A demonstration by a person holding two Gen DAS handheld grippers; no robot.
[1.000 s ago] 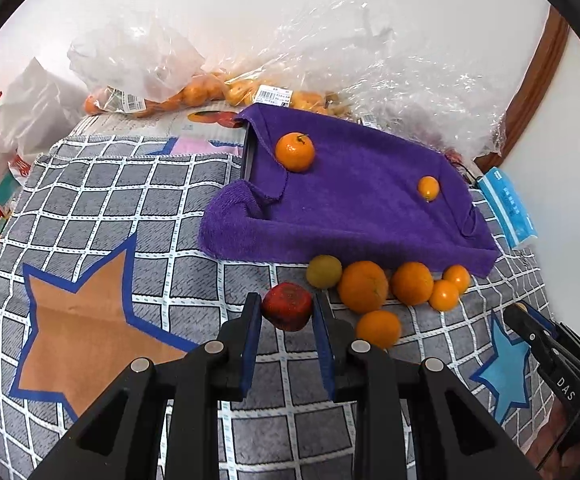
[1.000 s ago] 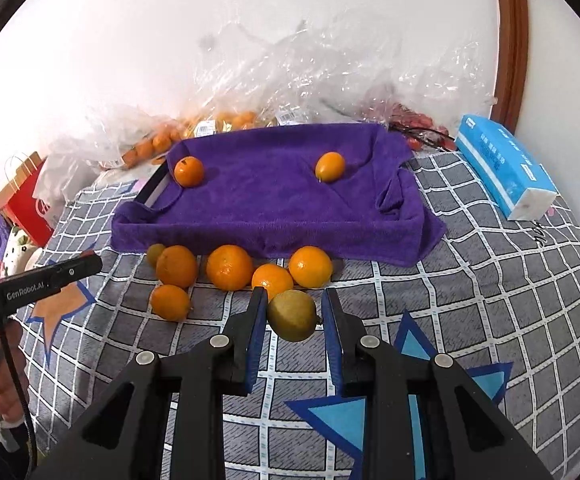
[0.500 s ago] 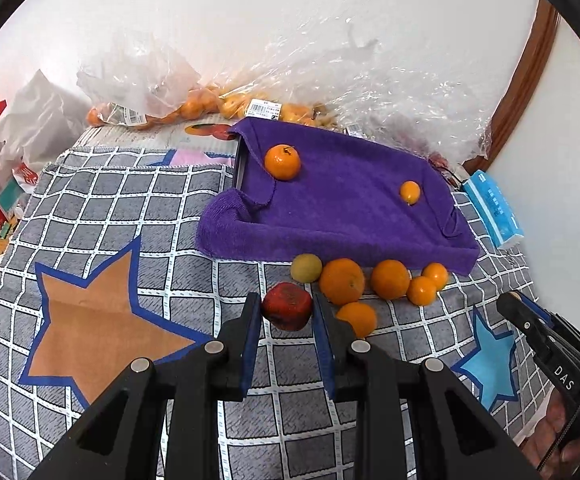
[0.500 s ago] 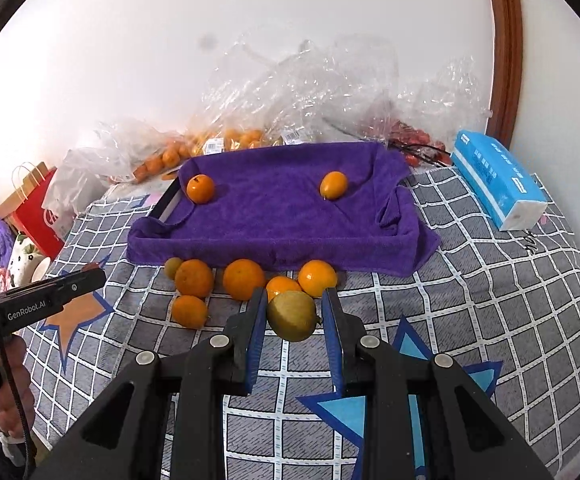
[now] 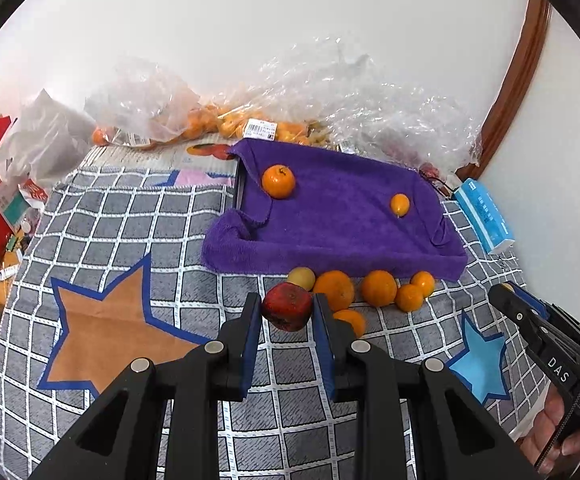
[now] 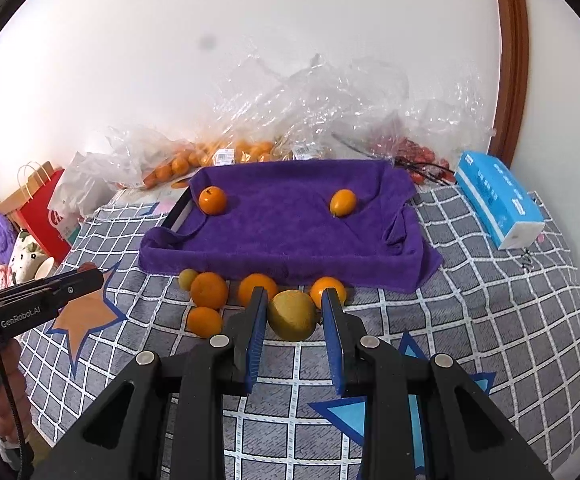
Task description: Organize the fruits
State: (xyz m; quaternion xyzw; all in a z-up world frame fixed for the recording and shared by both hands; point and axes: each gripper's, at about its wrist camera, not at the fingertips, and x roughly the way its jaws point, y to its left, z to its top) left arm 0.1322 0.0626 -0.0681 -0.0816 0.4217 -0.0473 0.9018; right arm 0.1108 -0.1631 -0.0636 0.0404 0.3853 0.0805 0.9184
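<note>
Red fruit [image 5: 288, 307] clamped between blue pads of left gripper [image 5: 286, 312], lower centre of frame, lifted above checked cloth [image 5: 130, 232]. Yellow-green fruit [image 6: 292, 315] clamped likewise in right gripper [image 6: 295, 316], lower centre. Oranges [image 6: 209, 290] in a row along near edge of purple towel [image 6: 282, 232], mid-frame; two more fruits [image 6: 212, 200] resting on towel.
</note>
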